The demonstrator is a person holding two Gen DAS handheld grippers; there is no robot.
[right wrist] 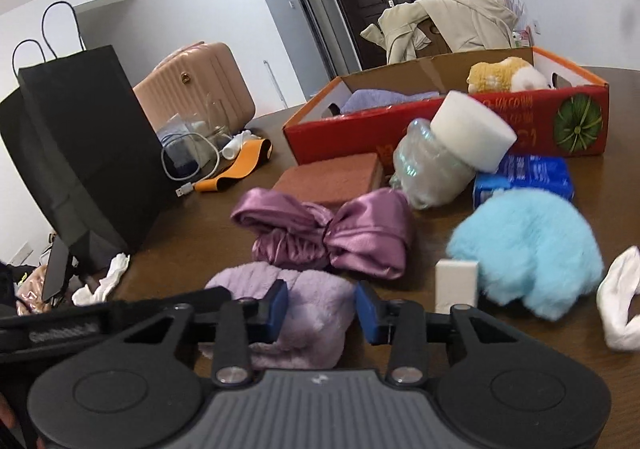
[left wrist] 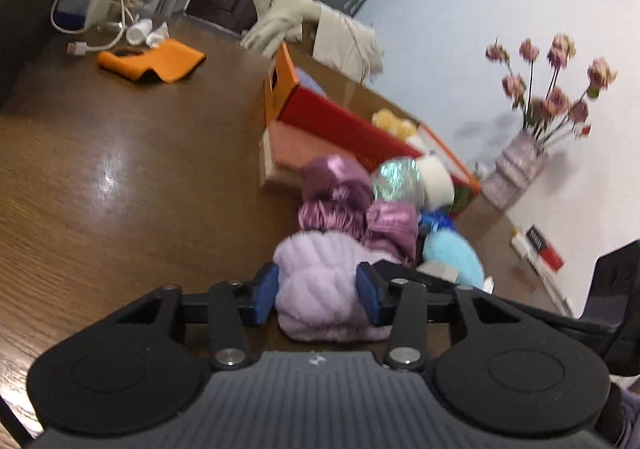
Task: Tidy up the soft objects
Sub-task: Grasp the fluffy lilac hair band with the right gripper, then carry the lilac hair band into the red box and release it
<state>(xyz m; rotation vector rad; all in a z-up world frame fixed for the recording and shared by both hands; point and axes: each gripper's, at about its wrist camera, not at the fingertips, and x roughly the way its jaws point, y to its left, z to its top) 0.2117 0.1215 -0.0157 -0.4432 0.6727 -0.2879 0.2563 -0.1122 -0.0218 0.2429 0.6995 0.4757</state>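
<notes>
1. The left gripper sits at the lower centre of its view, its blue pads pressed against both sides of a fluffy lilac cloth, which it holds between them.
2. The right gripper is also at the lower centre of its view, its jaws closed onto the same lilac cloth from the other side.
3. The cloth rests on the brown table, just in front of a shiny purple bow.
4. A fluffy blue puff lies to the right of the bow, with a white block against it.
5. Behind them a white foam roll leans on a clear plastic wad.
6. The red box at the upper right holds a yellow plush toy.
7. A black bag stands at the left.
</notes>
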